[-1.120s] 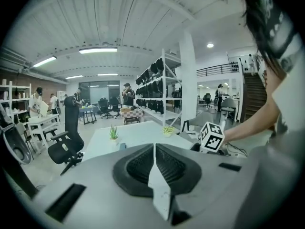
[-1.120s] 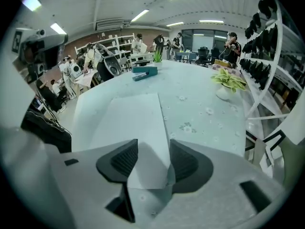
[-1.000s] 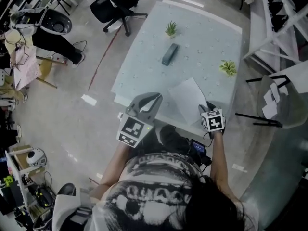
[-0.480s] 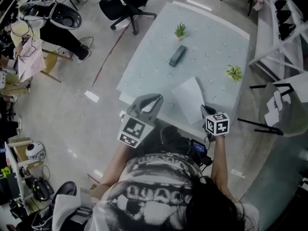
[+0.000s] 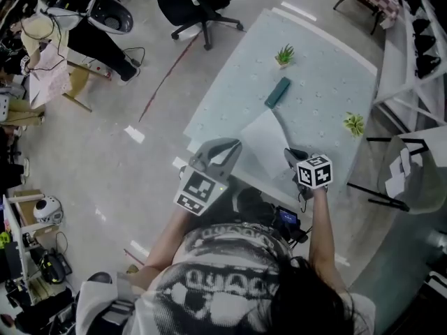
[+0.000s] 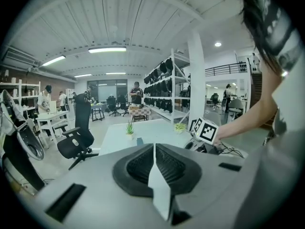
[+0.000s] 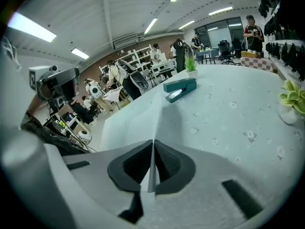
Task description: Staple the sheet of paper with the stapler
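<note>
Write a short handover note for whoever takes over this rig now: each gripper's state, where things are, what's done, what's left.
Left gripper: shut, empty, by the pale table's near edge.
Right gripper: jaws just closed on the near edge of the white sheet of paper.
The dark green stapler lies on the table, close to the sheet's far corner.
Done: sheet gripped.
Left: get a corner into the stapler and press it.

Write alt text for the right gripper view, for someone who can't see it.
The right gripper, whose jaws have just been closing, pinches the edge of a sheet lifted partly off a pale table. Beyond it lies a teal stapler, with a small plant behind.
</note>
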The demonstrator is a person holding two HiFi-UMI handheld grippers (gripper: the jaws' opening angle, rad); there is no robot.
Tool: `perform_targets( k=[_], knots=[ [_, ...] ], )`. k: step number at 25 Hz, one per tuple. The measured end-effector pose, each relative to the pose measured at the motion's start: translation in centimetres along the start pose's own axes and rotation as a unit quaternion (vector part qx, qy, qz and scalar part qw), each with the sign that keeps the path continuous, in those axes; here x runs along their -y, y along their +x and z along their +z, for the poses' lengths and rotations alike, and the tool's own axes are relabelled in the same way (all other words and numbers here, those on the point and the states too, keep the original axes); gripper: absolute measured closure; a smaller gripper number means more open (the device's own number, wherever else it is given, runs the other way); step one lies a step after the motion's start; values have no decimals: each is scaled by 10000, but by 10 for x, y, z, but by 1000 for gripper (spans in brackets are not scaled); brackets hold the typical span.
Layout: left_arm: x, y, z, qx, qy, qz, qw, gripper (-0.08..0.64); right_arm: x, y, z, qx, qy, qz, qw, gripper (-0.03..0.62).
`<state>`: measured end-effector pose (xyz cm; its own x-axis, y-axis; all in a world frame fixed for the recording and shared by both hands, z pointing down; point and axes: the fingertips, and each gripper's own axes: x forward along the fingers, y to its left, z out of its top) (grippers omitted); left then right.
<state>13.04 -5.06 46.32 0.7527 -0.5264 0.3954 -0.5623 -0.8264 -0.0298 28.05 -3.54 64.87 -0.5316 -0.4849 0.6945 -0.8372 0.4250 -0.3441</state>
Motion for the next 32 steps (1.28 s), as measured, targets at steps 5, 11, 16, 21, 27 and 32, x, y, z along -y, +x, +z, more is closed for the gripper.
perform_targets(
  k=[5, 11, 16, 21, 27, 32],
  knots=[
    [-26, -8, -6, 15, -75, 19, 10000, 548, -2, 24, 16, -128, 514, 129, 9985, 586],
    [-54, -12, -15, 35, -209, 92, 9997, 548, 11, 39, 23, -209, 1147, 75, 9931, 586],
    [-73, -12, -18, 66, -284, 107, 9995, 548, 19, 45, 31, -279, 1341, -4, 9906, 586],
    [-83, -9, -21, 67, -361, 83, 9993, 548, 24, 50, 27, -563, 1425, 106, 9881, 586],
    [-95, -5, -24, 79, -431, 69, 9990, 548, 33, 48, 30, -701, 1546, 143, 9854, 586],
    [-102, -3, -25, 82, -482, 91, 9988, 548, 47, 45, 32, -697, 1581, -67, 9849, 584]
  ],
)
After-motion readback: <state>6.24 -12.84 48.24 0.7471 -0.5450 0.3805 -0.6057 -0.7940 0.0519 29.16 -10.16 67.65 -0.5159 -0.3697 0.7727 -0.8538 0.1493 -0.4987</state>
